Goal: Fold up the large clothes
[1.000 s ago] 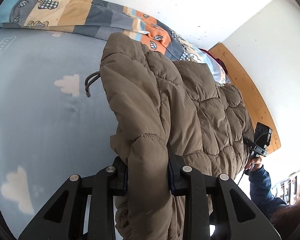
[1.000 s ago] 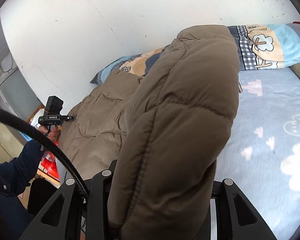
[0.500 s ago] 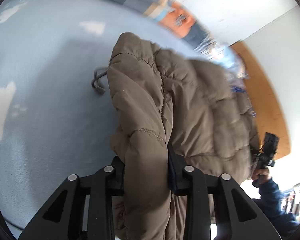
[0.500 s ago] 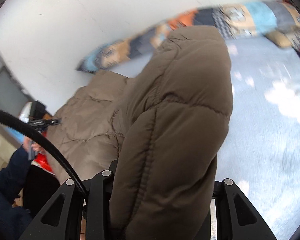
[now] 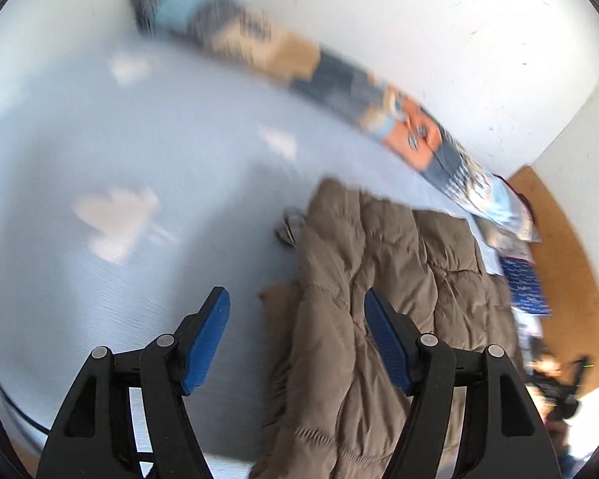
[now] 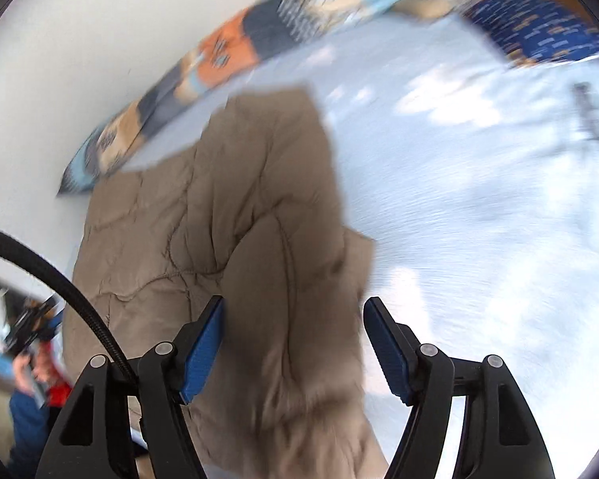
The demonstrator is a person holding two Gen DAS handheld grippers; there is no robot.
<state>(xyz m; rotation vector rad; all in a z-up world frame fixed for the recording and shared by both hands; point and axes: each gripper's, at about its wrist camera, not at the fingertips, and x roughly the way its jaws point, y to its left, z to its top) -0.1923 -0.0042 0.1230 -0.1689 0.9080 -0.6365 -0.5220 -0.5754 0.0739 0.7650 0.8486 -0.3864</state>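
A brown quilted puffer jacket lies on the light blue cloud-print bed sheet. My left gripper hangs above its near edge, jaws opening, blue pads apart from the fabric that sits between them. In the right wrist view the same jacket spreads out, with a fold of it dropping between the jaws of my right gripper. Those jaws are opening too, and neither pad presses on the cloth. Both views are blurred by motion.
A patchwork quilt runs along the white wall at the far side of the bed. A dark blue patterned cloth lies near the wooden headboard. A person's hand holds a small camera at the bed's edge.
Both grippers let go of the jacket: their jaws went from clamped on thick folds to wide apart. The lifted folds dropped flat onto the sheet as both hands swung and lowered.
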